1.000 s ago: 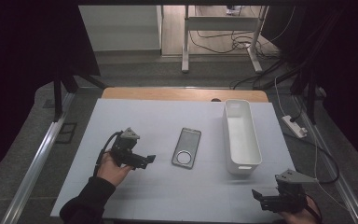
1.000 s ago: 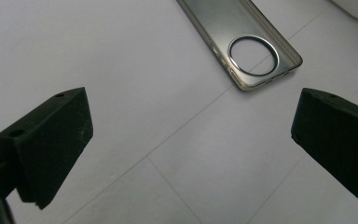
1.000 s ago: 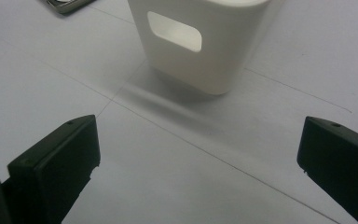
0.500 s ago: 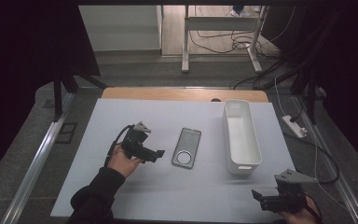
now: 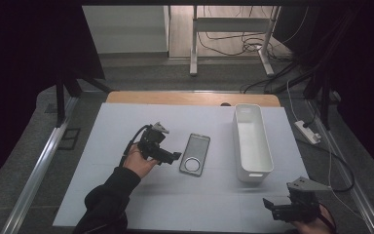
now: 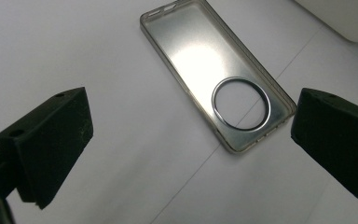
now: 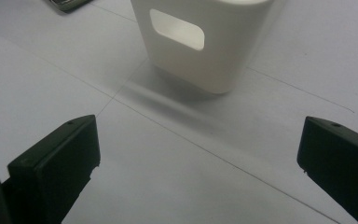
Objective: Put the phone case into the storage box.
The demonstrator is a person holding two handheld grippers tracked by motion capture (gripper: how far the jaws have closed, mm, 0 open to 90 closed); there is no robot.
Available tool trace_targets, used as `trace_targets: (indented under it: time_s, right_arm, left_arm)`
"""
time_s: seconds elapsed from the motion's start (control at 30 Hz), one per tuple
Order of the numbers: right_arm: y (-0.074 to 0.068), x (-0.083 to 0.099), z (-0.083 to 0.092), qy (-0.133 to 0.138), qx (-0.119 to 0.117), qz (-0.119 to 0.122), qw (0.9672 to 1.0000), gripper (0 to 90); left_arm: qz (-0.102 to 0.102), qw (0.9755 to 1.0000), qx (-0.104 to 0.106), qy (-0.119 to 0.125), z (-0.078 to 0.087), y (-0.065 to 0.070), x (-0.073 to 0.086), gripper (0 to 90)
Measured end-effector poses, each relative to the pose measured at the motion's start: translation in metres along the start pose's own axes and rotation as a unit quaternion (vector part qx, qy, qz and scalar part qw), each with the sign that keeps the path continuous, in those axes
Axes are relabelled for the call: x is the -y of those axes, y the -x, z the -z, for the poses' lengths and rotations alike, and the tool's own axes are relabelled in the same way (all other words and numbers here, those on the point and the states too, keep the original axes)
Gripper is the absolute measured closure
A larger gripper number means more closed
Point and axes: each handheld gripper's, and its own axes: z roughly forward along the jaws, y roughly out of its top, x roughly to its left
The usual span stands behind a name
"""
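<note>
Beside the phone case (image 6: 216,77), the left hand-held gripper (image 5: 174,157) gapes wide, seemingly touching nothing.

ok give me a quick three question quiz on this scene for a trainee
1. True or false: the left gripper is shut on the phone case.
2. Multiple choice: the white bin lies on which side of the phone case in the high view? A) left B) right C) on top of it
3. Fill in: the right gripper hovers with jaws ____ near the table's near edge.

Key: 1. false, its jaws are wide apart beside the case, not touching it. 2. B. 3. open.
</note>
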Motion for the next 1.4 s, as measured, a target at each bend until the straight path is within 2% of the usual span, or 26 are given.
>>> trace_targets:
  time_s: [0.43, 0.67, 0.73, 0.97, 1.1, 1.27, 1.4]
  right_arm:
    - [0.001, 0.0, 0.0, 0.001, -0.002, 0.0, 1.0, 0.0]
    - [0.0, 0.0, 0.0, 0.0, -0.002, 0.001, 1.0, 0.0]
    - [0.0, 0.0, 0.0, 0.0, -0.002, 0.001, 1.0, 0.0]
    - [0.0, 0.0, 0.0, -0.001, -0.003, 0.003, 1.0, 0.0]
    - [0.0, 0.0, 0.0, -0.002, -0.003, 0.004, 1.0, 0.0]
    - [0.0, 0.0, 0.0, -0.002, -0.003, 0.004, 1.0, 0.0]
    - [0.0, 0.0, 0.0, -0.003, -0.003, 0.005, 1.0, 0.0]
  left_arm:
    - [-0.013, 0.9998, 0.008, -0.011, -0.02, 0.007, -0.02, 0.6]
    - [-0.028, 0.9993, -0.011, -0.02, -0.03, 0.015, -0.029, 4.0]
    - [-0.025, 0.9996, 0.001, -0.015, -0.031, 0.014, -0.031, 9.8]
    - [-0.035, 0.9991, 0.02, -0.016, -0.035, 0.014, -0.035, 48.4]
    - [-0.035, 0.9984, 0.038, -0.024, -0.037, 0.015, -0.038, 65.0]
    - [-0.033, 0.998, 0.048, -0.024, -0.037, 0.016, -0.042, 88.2]
    - [-0.031, 0.9978, 0.05, -0.029, -0.038, 0.016, -0.043, 89.2]
